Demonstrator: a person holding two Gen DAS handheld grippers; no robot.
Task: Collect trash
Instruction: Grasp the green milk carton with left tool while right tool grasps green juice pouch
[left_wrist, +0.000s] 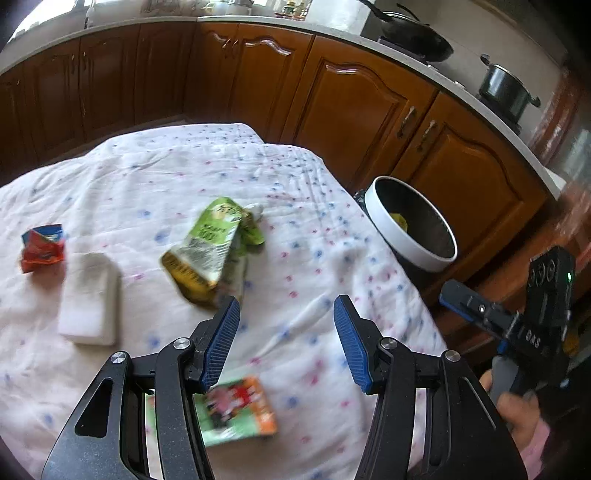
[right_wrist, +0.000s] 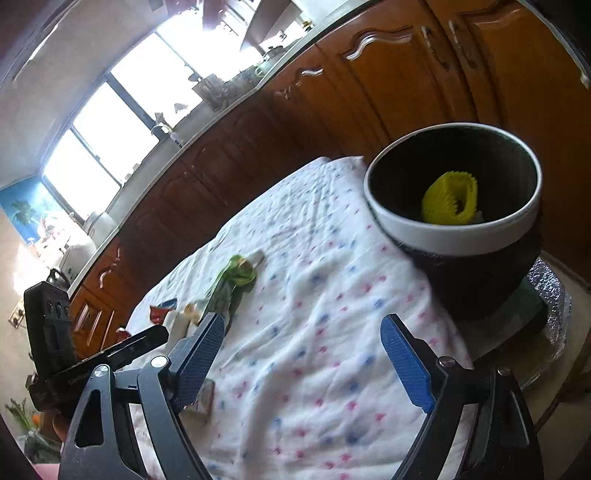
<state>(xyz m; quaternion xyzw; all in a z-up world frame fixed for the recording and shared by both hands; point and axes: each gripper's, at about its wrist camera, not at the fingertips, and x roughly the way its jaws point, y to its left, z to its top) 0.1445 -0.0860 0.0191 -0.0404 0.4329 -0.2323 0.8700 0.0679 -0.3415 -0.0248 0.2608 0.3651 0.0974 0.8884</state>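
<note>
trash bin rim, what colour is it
White, around a dark inside; the trash bin rim shows best in the right wrist view.

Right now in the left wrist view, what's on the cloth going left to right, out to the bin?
Red wrapper → white block → green carton → white-rimmed trash bin beside the table, yellow wrapper already inside. The green-and-orange packet lies nearer, partly under the left gripper, so its place is unclear.
</note>
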